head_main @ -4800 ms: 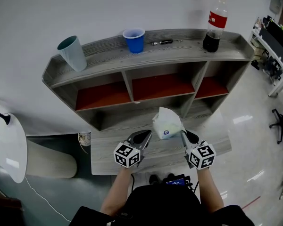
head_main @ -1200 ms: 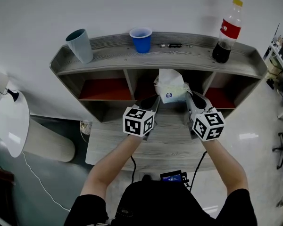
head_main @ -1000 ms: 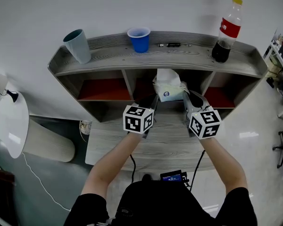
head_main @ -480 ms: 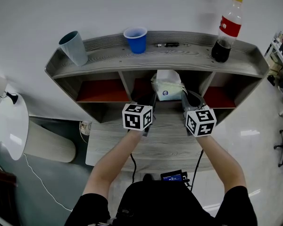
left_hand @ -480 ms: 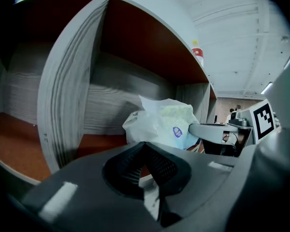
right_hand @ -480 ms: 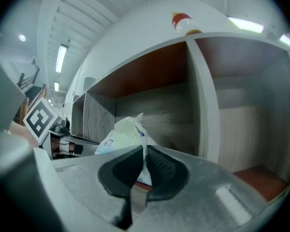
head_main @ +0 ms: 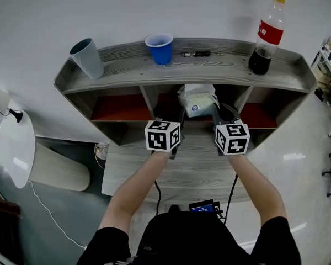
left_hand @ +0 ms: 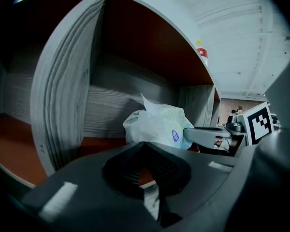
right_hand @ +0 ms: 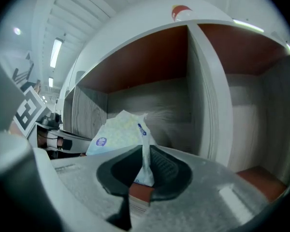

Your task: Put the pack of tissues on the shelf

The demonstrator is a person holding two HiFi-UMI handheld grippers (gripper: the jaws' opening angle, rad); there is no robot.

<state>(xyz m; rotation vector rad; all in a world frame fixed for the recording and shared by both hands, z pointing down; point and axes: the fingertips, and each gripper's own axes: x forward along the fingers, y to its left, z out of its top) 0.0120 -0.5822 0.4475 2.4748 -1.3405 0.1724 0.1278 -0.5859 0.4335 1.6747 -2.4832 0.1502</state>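
Note:
The white pack of tissues (head_main: 197, 100) sits in the middle compartment of the grey shelf (head_main: 209, 70), on its red floor. My right gripper (head_main: 219, 114) reaches in at the pack's right side. Its jaws have just been opening. The pack's thin end flap (right_hand: 144, 153) still stands between them in a narrow gap. My left gripper (head_main: 175, 116) is at the pack's left side, jaws shut with nothing between them. In the left gripper view the pack (left_hand: 157, 126) lies just beyond and right of its tips.
On the shelf's top stand a grey-green cup (head_main: 88, 58), a blue cup (head_main: 159, 47), a pen (head_main: 197, 53) and a cola bottle (head_main: 265, 32). The side compartments have red floors. A grey desk top (head_main: 187, 173) lies under my arms, a white round object (head_main: 14, 153) at left.
Both grippers have moved forward and a little down with the pack, which now lies lower and deeper inside the middle compartment. The right cube has shifted left.

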